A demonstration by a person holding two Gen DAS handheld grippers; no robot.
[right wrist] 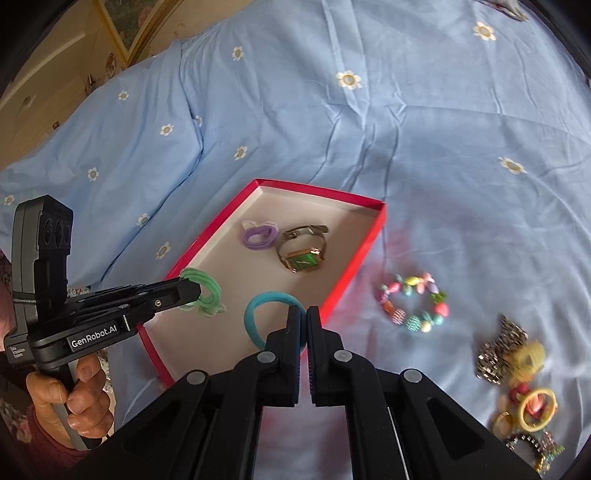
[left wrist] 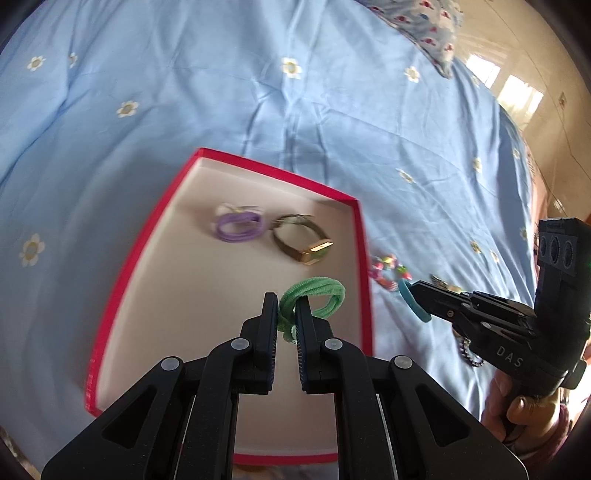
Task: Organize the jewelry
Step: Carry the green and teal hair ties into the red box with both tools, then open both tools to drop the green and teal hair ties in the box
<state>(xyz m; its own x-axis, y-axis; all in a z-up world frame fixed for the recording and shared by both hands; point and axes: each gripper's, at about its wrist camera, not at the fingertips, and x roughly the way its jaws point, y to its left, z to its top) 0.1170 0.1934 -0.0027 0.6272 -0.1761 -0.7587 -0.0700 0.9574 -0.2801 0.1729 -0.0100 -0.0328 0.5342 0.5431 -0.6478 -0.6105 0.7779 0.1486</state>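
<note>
A red box [left wrist: 364,236] [right wrist: 354,266] with a white inside lies on the blue bedsheet. In it are a purple hair tie [left wrist: 238,225] [right wrist: 258,236] and a gold watch [left wrist: 303,240] [right wrist: 303,254]. My left gripper [left wrist: 286,306] [right wrist: 195,291] is shut on a green hair tie [left wrist: 321,295] [right wrist: 207,288] and holds it over the box's near part. My right gripper [right wrist: 306,314] [left wrist: 413,286] is shut on a teal hair tie [right wrist: 258,314] [left wrist: 413,304] and holds it at the box's right edge.
On the sheet right of the box lie a colourful bead bracelet [right wrist: 413,302] [left wrist: 388,271] and a heap of jewelry [right wrist: 517,376] with a metal band, yellow rings and a rhinestone piece. A patterned pillow [left wrist: 424,22] lies at the far side.
</note>
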